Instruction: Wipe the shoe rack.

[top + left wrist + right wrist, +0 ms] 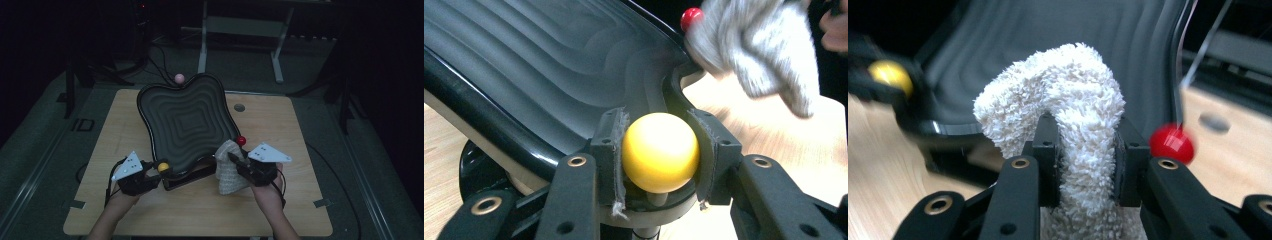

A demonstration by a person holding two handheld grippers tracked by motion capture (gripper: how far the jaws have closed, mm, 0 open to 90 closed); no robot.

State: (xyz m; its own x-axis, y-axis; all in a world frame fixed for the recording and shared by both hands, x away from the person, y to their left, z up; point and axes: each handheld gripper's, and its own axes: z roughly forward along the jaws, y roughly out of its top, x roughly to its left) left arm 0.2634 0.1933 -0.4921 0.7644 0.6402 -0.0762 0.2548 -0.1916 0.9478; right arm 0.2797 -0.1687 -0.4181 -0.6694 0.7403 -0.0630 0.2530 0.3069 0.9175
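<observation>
**Mia:** What is the right hand-held gripper (1083,165) holding?

**Ben:** A fluffy white cloth (1068,115). The jaws are squeezed tight on it, and the cloth bunches up above them and hangs down below.

**Mia:** And the left hand-held gripper (659,160)?

**Ben:** Its jaws are clamped on a yellow ball (660,151). That ball is a knob at the near corner of the big black wavy tray (187,125). The tray looks tipped up at its near edge, above the table (280,200).

**Mia:** So where does the tray lie from the cloth?

**Ben:** Just ahead of the right hand-held gripper and a bit to its left. The cloth sits next to the tray's near right corner, by the red ball (241,140). I can't tell if it is touching the rim.

**Mia:** Which hand is nearer to wipe it?

**Ben:** The right one, I think. The left one is busy holding the tray. The grooved inside runs away from the cloth, up toward the far pink ball (179,78), so the cloth would need to go forward and left.
</observation>
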